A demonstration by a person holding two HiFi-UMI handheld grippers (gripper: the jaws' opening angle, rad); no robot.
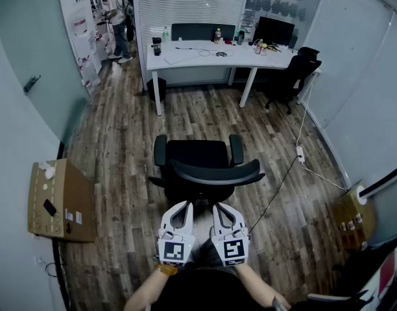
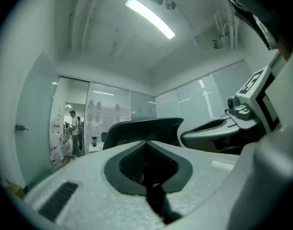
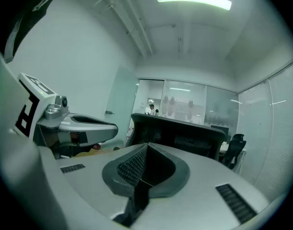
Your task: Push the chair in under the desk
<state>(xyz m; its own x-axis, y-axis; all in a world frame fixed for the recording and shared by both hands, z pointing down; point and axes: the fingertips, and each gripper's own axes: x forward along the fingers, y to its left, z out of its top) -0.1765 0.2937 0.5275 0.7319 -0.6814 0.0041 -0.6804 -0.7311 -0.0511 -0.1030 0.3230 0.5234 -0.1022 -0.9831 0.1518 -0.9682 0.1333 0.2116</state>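
A cardboard box (image 1: pixel 59 199) sits on the plank floor against the left wall, and people (image 1: pixel 114 15) stand in the doorway beyond it. A dark bin (image 1: pixel 156 88) stands by the left leg of the white desk (image 1: pixel 185 56). The desk carries a tumbler (image 1: pixel 157 46) at its left edge, bottles (image 1: pixel 217 35) near the back edge and a monitor (image 1: pixel 274 30) toward the right corner.

The black chair (image 1: pixel 202 164) stands mid-room, well apart from the desk's front edge, with open floor between them. Its seat and armrests face the desk, and its backrest is turned to the person. The backrest's long axis runs roughly parallel to the front edge.

Just behind the backrest, the left gripper (image 1: pixel 185 206) and right gripper (image 1: pixel 219 207) sit side by side. Both have their jaws pressed together on nothing. I cannot tell whether they touch the chair.

A second chair (image 1: pixel 296 73) stands at the desk's right end. A power strip (image 1: pixel 300 153) lies by the right wall.
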